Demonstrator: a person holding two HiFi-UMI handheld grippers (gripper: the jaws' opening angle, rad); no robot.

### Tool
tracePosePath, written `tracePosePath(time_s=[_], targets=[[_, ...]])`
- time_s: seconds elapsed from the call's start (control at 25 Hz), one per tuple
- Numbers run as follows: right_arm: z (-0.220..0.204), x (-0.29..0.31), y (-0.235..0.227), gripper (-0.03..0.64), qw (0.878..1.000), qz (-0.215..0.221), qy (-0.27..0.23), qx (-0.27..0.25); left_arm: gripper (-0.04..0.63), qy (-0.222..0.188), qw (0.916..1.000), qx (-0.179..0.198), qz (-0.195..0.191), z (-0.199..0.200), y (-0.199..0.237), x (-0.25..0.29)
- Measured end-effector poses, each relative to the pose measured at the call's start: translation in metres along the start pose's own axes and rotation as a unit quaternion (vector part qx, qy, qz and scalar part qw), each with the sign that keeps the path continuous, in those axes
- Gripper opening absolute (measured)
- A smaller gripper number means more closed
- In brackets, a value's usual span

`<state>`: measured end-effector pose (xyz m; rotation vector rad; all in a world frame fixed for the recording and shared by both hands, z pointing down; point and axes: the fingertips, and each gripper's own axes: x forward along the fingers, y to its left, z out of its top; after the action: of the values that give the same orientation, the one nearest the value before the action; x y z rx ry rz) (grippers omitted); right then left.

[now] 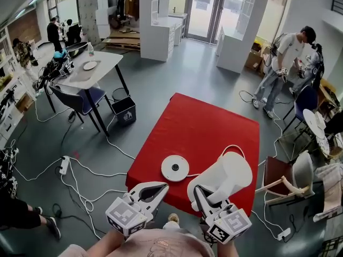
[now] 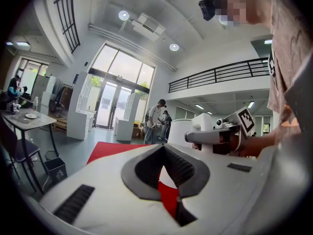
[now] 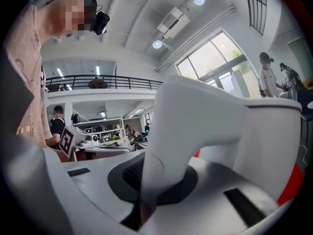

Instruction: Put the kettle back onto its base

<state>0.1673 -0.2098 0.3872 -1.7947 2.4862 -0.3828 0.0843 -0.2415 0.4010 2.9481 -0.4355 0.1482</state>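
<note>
The white kettle hangs tilted over the near right part of the red table. My right gripper is shut on its handle, which fills the right gripper view. The round white base lies flat on the table just left of the kettle, apart from it. My left gripper hovers at the table's near edge, below and left of the base, with its jaws shut and nothing in them. In the left gripper view the kettle and the right gripper show ahead to the right.
A white cord runs from the base across the table behind the kettle. A wooden chair stands close to the table's right side. Cables and a power strip lie on the floor at left. People stand far off.
</note>
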Motion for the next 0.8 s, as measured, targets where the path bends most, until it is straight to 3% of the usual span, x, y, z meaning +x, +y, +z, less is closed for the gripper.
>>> tracePosePath(time_s=[0.44,0.8], targets=[[0.033,0.083,-0.003,0.031,0.996,0.091,-0.001,-0.020,-0.009,0.001,0.9990,-0.008,0.043,0.001,0.027,-0.005],[0.041,0.120,-0.013,0.031,0.992,0.121,0.008,-0.043,-0.009,0.004,0.9953,-0.016,0.096,0.005,0.054,-0.011]])
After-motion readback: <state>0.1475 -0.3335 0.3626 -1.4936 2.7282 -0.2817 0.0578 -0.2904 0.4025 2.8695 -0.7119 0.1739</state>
